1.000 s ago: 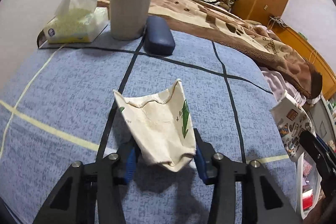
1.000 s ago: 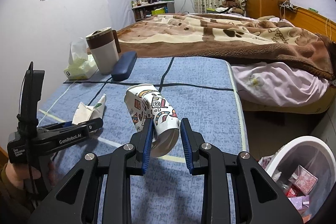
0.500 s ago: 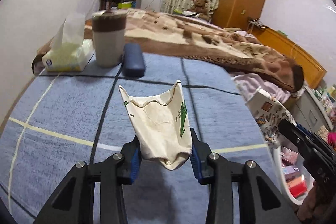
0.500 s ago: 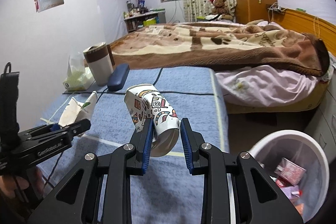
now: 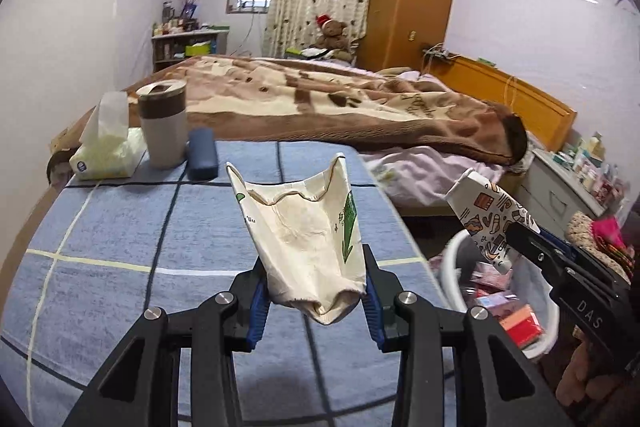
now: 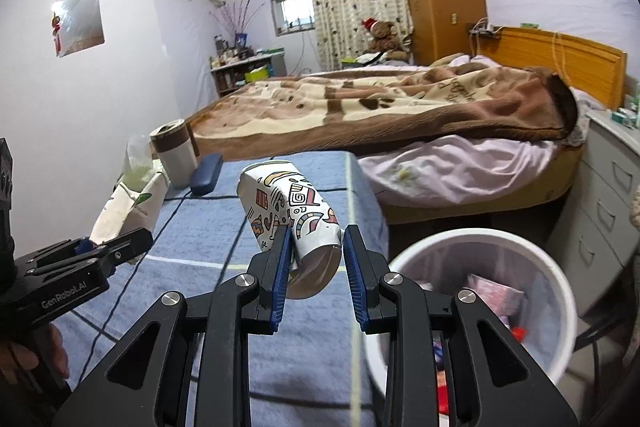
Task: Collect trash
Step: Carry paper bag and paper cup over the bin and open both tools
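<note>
Above the blue checked blanket (image 5: 120, 227), the left gripper (image 5: 314, 301) has its jaws clamped on a crumpled cream paper cup (image 5: 308, 239) with green print, held mouth-up. Beside it, the right gripper (image 6: 316, 267) squeezes a patterned paper cup (image 6: 292, 215), tilted, just left of the white trash bin (image 6: 560, 287) holding wrappers. Farther back stand a tumbler (image 5: 162, 125), tissue pack (image 5: 106, 157) and glasses case (image 5: 202, 153).

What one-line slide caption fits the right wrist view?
Right gripper holds a patterned paper cup beside the white trash bin.
</note>
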Demonstrator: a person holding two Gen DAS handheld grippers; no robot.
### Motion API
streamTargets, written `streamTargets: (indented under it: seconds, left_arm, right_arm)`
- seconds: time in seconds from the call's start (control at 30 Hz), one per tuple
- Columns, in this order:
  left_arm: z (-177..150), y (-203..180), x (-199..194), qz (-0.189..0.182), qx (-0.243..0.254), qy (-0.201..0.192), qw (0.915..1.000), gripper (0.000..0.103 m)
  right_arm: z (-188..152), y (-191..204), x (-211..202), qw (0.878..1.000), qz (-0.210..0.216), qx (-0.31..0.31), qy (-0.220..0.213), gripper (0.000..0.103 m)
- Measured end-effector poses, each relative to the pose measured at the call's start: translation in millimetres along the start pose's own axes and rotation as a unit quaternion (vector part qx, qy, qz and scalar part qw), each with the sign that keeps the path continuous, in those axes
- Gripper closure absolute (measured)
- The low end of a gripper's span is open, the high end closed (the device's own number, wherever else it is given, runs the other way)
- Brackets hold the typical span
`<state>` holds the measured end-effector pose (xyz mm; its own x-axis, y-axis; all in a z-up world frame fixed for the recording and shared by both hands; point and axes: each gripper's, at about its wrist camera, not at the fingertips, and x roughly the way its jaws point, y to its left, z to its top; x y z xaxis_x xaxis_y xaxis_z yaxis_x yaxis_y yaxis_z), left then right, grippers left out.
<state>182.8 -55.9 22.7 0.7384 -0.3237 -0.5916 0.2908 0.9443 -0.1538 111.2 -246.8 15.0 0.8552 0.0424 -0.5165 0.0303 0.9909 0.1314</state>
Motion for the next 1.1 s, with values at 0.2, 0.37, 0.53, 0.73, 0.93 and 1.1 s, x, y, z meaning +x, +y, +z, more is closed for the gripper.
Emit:
streamTargets:
  seconds: [0.2,0.37,0.53,0.73,0.93,1.1]
  left_arm:
    - [-7,-32,-19,-0.02,0.026,-0.014,0.9994,0.063]
    - [-13,-58,-29,-0.033,0.05,-0.024,0.9979,0.063]
    - [-21,-86,-29,-0.056,0.068,-0.021,0.9959,0.063]
    - [-29,-121,-18,-0.089,0.091,-0.003,0.9918,0.062]
    - [-40,-156,2,-0.119,0.114,0.024,0.9861,0.062]
    - [-45,-177,15,-0.123,0.135,0.035,0.9825,0.062]
  right_arm:
    - [-4,-15,-25,0.999,-0.028,0.01,-0.023,0.075]
    - [-9,-32,-43,0.998,-0.057,0.019,-0.037,0.075]
    - [-15,-54,-55,0.995,-0.088,0.033,-0.039,0.075]
    - [-25,-84,-59,0.989,-0.133,0.053,-0.027,0.075]
    - [-36,-104,-59,0.984,-0.166,0.062,-0.003,0.075]
    - [-42,-117,-51,0.983,-0.17,0.072,0.017,0.075]
